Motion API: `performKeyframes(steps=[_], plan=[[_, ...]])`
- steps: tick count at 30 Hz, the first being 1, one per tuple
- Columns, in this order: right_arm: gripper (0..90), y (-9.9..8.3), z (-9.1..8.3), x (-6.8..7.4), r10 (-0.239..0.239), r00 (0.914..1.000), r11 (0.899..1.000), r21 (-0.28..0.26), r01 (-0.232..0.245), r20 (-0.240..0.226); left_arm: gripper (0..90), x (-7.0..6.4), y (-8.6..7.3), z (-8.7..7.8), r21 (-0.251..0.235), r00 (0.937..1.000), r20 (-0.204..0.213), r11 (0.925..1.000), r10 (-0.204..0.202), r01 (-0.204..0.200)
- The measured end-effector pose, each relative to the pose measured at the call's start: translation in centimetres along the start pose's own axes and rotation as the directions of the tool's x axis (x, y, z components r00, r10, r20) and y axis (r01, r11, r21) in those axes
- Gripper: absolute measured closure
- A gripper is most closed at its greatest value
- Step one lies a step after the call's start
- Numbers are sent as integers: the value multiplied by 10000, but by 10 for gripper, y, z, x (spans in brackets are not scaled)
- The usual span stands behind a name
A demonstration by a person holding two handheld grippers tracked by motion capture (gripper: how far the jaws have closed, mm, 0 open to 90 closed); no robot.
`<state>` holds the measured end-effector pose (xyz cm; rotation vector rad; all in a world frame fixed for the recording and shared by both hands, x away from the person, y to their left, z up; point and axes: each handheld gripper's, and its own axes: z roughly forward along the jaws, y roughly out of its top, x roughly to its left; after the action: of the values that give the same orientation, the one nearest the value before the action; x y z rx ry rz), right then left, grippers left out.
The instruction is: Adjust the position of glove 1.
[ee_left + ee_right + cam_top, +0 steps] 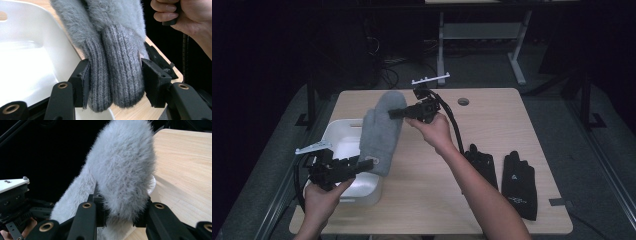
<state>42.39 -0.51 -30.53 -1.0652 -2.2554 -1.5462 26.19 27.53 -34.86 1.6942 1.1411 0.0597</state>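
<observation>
High view, table: light wooden table [512, 130], person's forearms entering from the bottom edge.
Bin: white plastic bin [343, 134] on the table's left side, near the front edge; its rim lies just below the mitten's cuff in the left gripper view.
Grey mittens: pair of fluffy grey mittens [382, 131] held off the table between the two grippers — ribbed cuffs low over the bin, furry tips raised toward the table's middle; two cuffs side by side in the left gripper view [113, 75].
Black gloves: two black gloves [518, 184] lying flat on the table's right front, well apart from the mittens.
Left gripper: left gripper [357, 165] at the bin's front, jaws pressed against the ribbed cuffs from both sides — pinching them.
Right gripper: right gripper [398, 113] held above the table's middle, jaws closed on the furry tip of the mittens [125, 170].
</observation>
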Motion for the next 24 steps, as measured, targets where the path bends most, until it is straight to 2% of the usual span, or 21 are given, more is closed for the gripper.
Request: performKeyframes(steps=[14, 24], plan=[[699, 0, 19, 1, -31, 10000, 9997, 256, 33, -71, 449, 11, -6, -8, 114, 9995, -287, 9998, -153, 156], [699, -1, 37, 1, 15, 9999, 9991, 435, -9, -134, 449, 21, -11, -14, 90, 9981, -380, 9988, -476, 480]])
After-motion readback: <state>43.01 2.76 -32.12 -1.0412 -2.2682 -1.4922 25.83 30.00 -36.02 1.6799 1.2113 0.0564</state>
